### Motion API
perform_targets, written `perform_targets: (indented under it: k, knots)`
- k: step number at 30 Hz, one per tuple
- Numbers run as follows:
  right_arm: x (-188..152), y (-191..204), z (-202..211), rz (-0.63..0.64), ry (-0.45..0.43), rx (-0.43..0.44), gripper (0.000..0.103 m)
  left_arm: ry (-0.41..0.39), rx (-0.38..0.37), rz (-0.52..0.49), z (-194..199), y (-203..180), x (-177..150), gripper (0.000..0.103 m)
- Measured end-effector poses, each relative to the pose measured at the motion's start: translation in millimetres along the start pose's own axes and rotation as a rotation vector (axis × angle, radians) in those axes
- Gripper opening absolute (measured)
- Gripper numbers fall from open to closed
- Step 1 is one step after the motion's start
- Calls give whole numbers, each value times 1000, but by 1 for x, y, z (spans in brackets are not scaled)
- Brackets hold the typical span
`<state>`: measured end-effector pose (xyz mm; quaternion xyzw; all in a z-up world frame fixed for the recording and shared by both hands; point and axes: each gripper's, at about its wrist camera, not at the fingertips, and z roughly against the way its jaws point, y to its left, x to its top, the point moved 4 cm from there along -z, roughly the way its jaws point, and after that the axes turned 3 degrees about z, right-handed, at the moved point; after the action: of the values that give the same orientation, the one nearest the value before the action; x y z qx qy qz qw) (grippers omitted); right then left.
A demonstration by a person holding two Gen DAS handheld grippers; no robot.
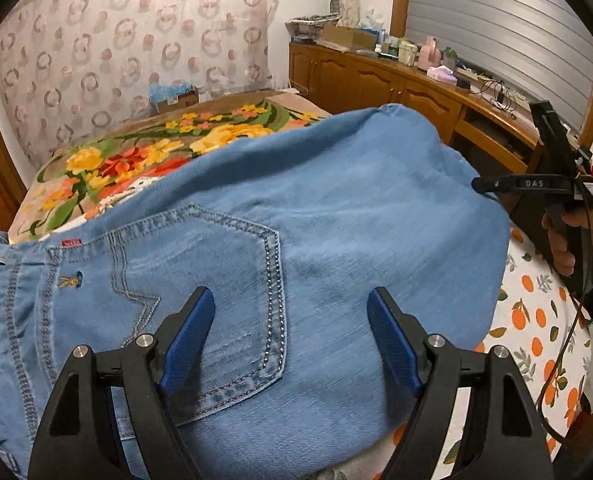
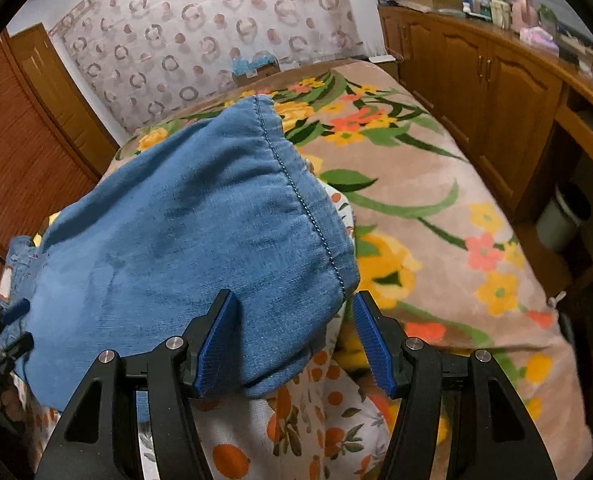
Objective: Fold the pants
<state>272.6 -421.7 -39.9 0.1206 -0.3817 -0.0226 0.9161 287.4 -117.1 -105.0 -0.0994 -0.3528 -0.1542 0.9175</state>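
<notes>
The light blue denim pants (image 1: 296, 216) are lying folded over near the bed's (image 2: 436, 200) front edge, on an orange-print cloth (image 2: 296, 432). Both the left gripper (image 1: 290, 336) and right gripper (image 2: 292, 340) are gaping wide, fingers gripping nothing. The right one is straddling the hem corner; closing now risks pinching the cloth too. Only the left view is showing the back pocket (image 1: 200, 280); only the right, the stitched hem (image 2: 296, 188)

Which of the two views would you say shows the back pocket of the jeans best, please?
The left wrist view: the back pocket fills its lower left, stitching plain. The right wrist view shows only plain denim and a hem of the jeans, no pocket.
</notes>
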Motion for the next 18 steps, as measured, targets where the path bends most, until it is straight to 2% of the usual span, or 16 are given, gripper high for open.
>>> perform_targets:
  k: [11,14,18]
  knots:
    - [3,-16,0,-98,24,86,62,19,-2,5,0,0,-4,80]
    - [2,-15,3,-98,28,84,62,-6,12,14,17,9,-7,80]
    - [0,-10,0,-99,41,111,62,-36,59,64,48,44,-22,80]
